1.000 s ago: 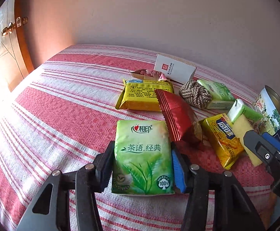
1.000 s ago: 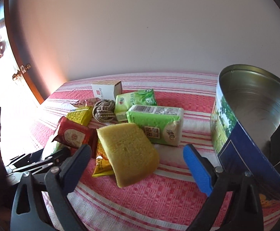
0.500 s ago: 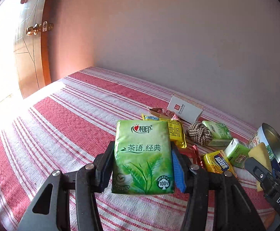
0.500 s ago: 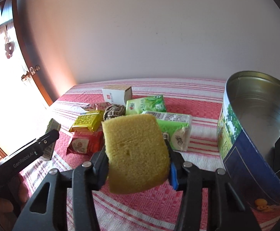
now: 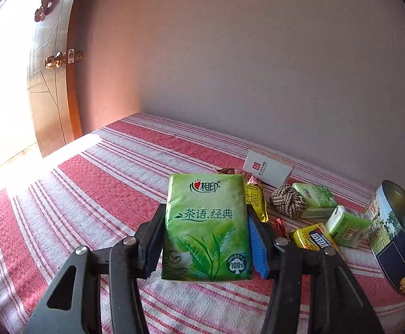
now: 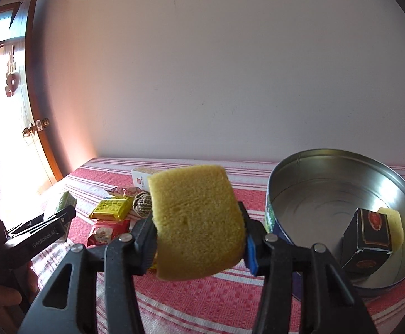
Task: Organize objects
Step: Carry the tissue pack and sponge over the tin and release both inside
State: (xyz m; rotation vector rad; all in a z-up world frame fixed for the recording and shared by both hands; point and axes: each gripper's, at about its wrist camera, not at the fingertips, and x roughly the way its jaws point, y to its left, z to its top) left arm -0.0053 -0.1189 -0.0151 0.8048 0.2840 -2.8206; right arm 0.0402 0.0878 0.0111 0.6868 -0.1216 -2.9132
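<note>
Gripping a green tissue pack printed with tea leaves (image 5: pixel 206 226), the left tongs (image 5: pixel 206 243) hold it upright above the red-and-white striped bed (image 5: pixel 96 194) in the left wrist view. Beyond it lie a yellow foil packet (image 5: pixel 254 201), a knotted rope ball (image 5: pixel 287 204), a small white carton (image 5: pixel 268 168), two more green tissue packs (image 5: pixel 314 199) and a yellow wrapped snack (image 5: pixel 315 240). A round metal tin with a printed side (image 5: pixel 389 236) stands at the right edge.

From the right wrist view, the right tongs (image 6: pixel 198 242) are clenched on a yellow sponge block (image 6: pixel 197 225), raised clear of the bed, just left of the tin (image 6: pixel 286 194). Inside the tin sit a small black box (image 6: pixel 368 242) and another yellow sponge piece (image 6: pixel 393 222) touching it. The left tongs (image 6: pixel 63 217) show at the left edge.
</note>
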